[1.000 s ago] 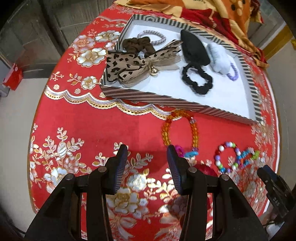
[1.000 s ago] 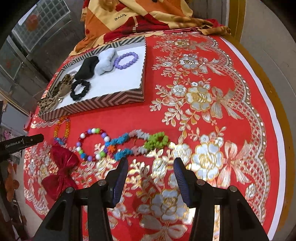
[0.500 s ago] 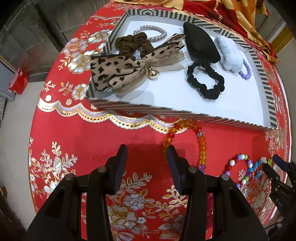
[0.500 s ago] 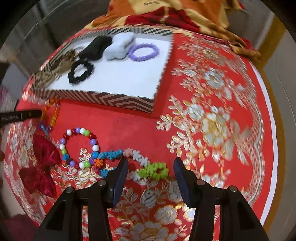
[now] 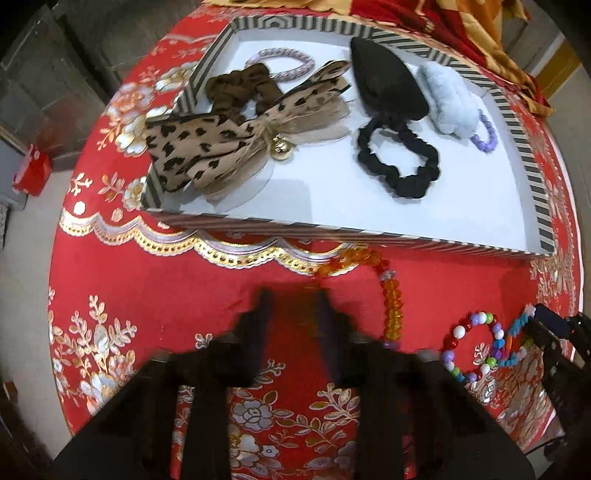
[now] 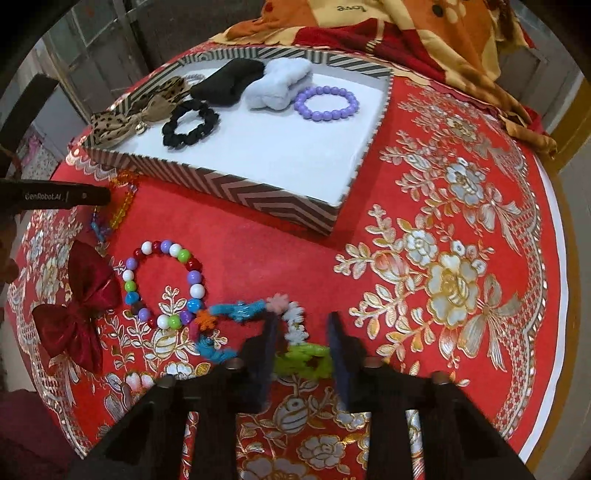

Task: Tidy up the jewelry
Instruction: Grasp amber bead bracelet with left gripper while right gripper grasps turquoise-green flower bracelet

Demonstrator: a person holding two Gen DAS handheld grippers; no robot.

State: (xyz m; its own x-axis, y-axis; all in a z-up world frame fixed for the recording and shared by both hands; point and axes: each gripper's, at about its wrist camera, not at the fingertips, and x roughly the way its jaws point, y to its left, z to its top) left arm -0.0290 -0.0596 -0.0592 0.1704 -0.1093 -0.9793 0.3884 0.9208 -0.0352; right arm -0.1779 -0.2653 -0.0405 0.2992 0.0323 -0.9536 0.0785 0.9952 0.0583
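A striped tray [image 5: 369, 238] [image 6: 258, 195] on the red cloth holds a leopard bow [image 5: 229, 144], black scrunchie [image 5: 399, 162], black pouch, pale blue fluffy clip [image 6: 280, 86] and purple bead bracelet [image 6: 327, 103]. On the cloth lie an orange bead bracelet [image 5: 389, 295], a multicoloured bead bracelet [image 6: 166, 284], a flower-bead chain [image 6: 258, 314] and a red bow [image 6: 77, 306]. My right gripper [image 6: 301, 332] is open, its fingers either side of the chain's green end [image 6: 303, 360]. My left gripper [image 5: 291, 314] is open and empty, blurred, just left of the orange bracelet.
A patterned orange and red blanket [image 6: 424, 33] lies behind the tray. The round table's edge [image 6: 557, 258] runs close on the right. The left gripper's tip [image 6: 66, 195] shows at the left of the right wrist view.
My right gripper has moved forward and down, so its fingers now straddle the green end of the chain. My left gripper has moved toward the tray, beside the orange bracelet.
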